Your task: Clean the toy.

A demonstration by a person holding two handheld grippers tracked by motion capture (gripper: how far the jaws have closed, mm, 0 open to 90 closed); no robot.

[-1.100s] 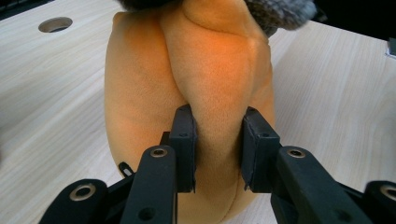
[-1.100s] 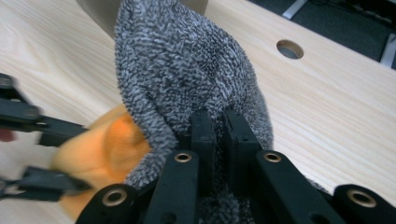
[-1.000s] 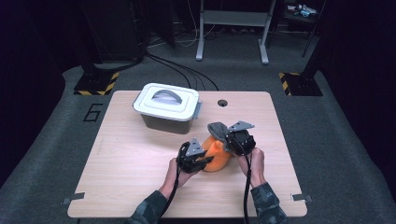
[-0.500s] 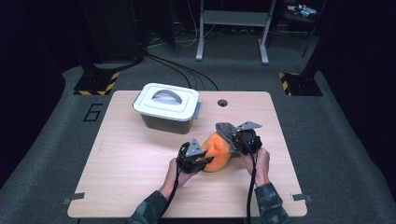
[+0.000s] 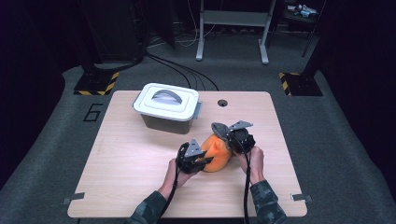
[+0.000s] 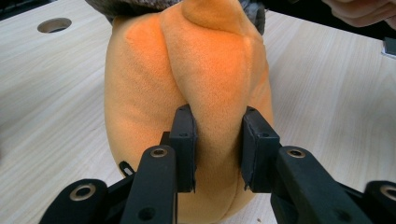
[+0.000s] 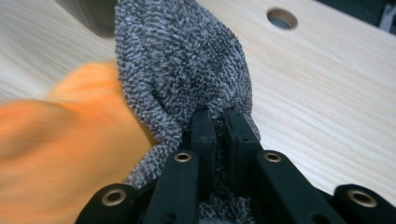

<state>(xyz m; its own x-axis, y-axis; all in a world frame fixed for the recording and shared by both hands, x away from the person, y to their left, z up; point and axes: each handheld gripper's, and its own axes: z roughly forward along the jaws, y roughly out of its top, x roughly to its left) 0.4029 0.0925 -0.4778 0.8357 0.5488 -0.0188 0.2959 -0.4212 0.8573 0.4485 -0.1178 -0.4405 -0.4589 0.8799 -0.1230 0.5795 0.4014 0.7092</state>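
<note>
High view, left gripper (image 5: 205,160) level, jaws clamped on orange plush toy (image 5: 217,152) on counter (image 5: 130,158), right gripper (image 5: 225,134) angled down, jaws pinching grey fuzzy cloth (image 7: 187,65).

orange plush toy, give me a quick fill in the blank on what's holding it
The left tool pinches an ___ ridge of the plush toy.
The right tool grips its ___ fuzzy part.
The lid of the bin is ___.

Missing words: orange; grey; on

plush toys: 1 (image 5: 217,153) | lidded bins: 1 (image 5: 167,108) | tools: 2 (image 5: 200,160) (image 5: 229,138)
</note>
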